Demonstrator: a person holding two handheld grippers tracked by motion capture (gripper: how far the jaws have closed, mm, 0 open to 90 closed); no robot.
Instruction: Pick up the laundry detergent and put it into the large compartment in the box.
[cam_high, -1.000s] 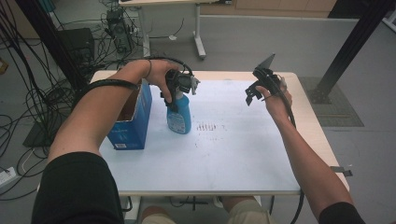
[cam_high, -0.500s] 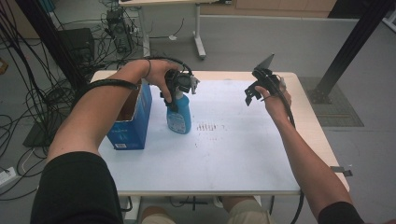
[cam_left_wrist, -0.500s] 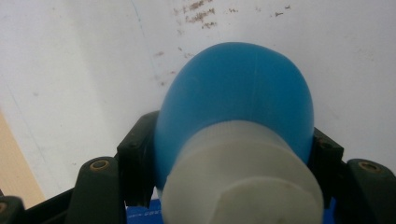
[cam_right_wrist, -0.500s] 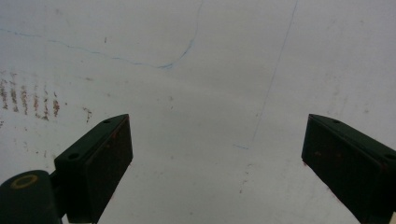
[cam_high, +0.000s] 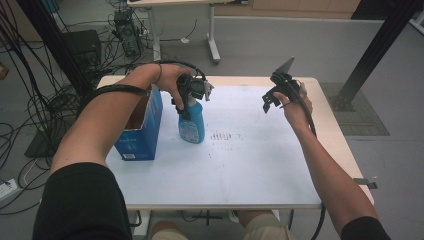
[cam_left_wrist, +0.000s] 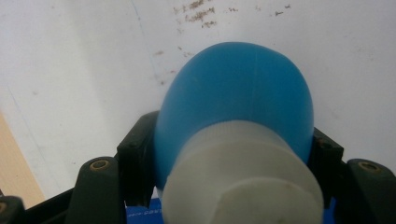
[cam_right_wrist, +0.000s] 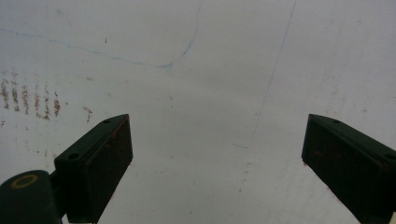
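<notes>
One blue bottle (cam_high: 191, 125) clamped in left gripper (cam_high: 186, 106); right gripper (cam_right_wrist: 217, 168) apart; one box (cam_high: 140, 127), contents unclear.

Left tool (cam_high: 186, 107) points down near the desk's far-left corner, jaws clamped tight, forearm reaching in from the near-left. Right tool (cam_high: 272, 100) is raised over the far-right part, jaws wide apart, looks angled down toward the desk; wrist bent.

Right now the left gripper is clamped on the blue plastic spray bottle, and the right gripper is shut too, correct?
Half right. The left gripper is clamped on the blue plastic spray bottle, but the right gripper is open: the right gripper view shows its two black jaws wide apart over the white tabletop, nothing between them.
</notes>
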